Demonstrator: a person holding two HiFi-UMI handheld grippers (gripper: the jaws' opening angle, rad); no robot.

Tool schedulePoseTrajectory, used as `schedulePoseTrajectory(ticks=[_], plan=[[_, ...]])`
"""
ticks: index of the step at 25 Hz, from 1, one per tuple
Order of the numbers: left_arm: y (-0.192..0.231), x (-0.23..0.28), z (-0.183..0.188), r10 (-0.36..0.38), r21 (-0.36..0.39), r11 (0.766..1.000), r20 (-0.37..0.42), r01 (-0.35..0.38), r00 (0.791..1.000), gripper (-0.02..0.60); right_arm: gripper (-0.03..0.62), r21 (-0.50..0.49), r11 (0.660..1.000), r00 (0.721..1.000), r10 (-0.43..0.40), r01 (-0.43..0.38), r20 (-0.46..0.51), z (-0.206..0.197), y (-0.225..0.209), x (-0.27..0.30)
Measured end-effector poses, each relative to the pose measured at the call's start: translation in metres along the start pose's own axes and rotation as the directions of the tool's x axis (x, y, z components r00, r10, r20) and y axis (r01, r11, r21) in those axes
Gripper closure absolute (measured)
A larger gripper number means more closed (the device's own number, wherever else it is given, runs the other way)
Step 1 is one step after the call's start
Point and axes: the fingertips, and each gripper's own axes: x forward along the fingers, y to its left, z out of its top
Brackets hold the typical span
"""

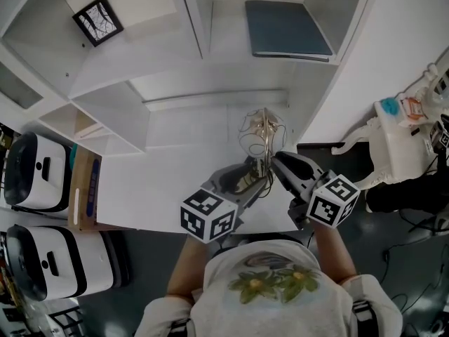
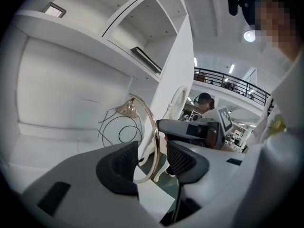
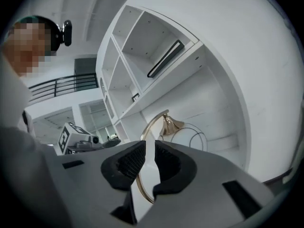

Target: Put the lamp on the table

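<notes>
The lamp (image 1: 262, 136), a gold ring with a brass socket and a black wire-cage shade, stands on the white table (image 1: 168, 181) near its front edge. My left gripper (image 1: 242, 181) is open at the lamp's foot. In the left gripper view the gold ring (image 2: 153, 127) passes between the pads of the left gripper (image 2: 153, 158) without touching them. My right gripper (image 1: 276, 162) reaches in from the right, its jaws nearly together on the ring. In the right gripper view the ring (image 3: 151, 127) runs behind the pads of the right gripper (image 3: 150, 159).
White shelving rises behind the table, with a framed picture (image 1: 98, 21) and a dark flat folder (image 1: 287, 28) on upper shelves. Two white cases (image 1: 38, 170) stand at the left on the floor. A white ornate piece (image 1: 396, 142) stands to the right.
</notes>
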Motion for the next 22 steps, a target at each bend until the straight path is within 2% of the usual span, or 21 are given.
schedulePoseTrajectory(ticks=[1, 3, 4, 7, 9, 13, 22], plan=[[-0.001, -0.002, -0.001, 0.005, 0.01, 1.0, 0.004, -0.005, 1.0, 0.386, 0.522, -0.026, 0.999, 0.999, -0.037, 0.037, -0.009, -0.003, -0.002, -0.003], [-0.003, -0.006, -0.001, 0.015, 0.018, 1.0, 0.039, -0.016, 0.999, 0.496, 0.538, -0.058, 0.994, 0.995, -0.093, 0.091, -0.02, -0.01, -0.005, -0.008], [-0.004, -0.009, -0.001, 0.009, 0.007, 1.0, 0.064, -0.009, 0.998, 0.531, 0.544, -0.064, 0.992, 0.994, -0.111, 0.11, -0.021, -0.014, -0.005, -0.011], [-0.008, -0.016, -0.003, -0.025, -0.056, 0.998, 0.107, 0.031, 0.994, 0.541, 0.558, -0.078, 0.986, 0.989, -0.149, 0.147, -0.023, -0.024, -0.002, -0.017], [-0.006, -0.016, -0.009, 0.003, -0.079, 0.997, 0.094, 0.004, 0.996, 0.546, 0.562, -0.102, 0.98, 0.984, -0.174, 0.171, -0.026, -0.03, 0.002, -0.02], [-0.004, -0.01, -0.025, 0.067, -0.068, 0.996, 0.041, -0.064, 0.997, 0.549, 0.563, -0.151, 0.969, 0.978, -0.205, 0.198, -0.037, -0.043, 0.01, -0.024], [-0.012, -0.013, -0.04, 0.057, -0.155, 0.987, 0.05, -0.049, 0.997, 0.549, 0.563, -0.16, 0.965, 0.972, -0.222, 0.208, -0.078, -0.063, 0.02, -0.028]])
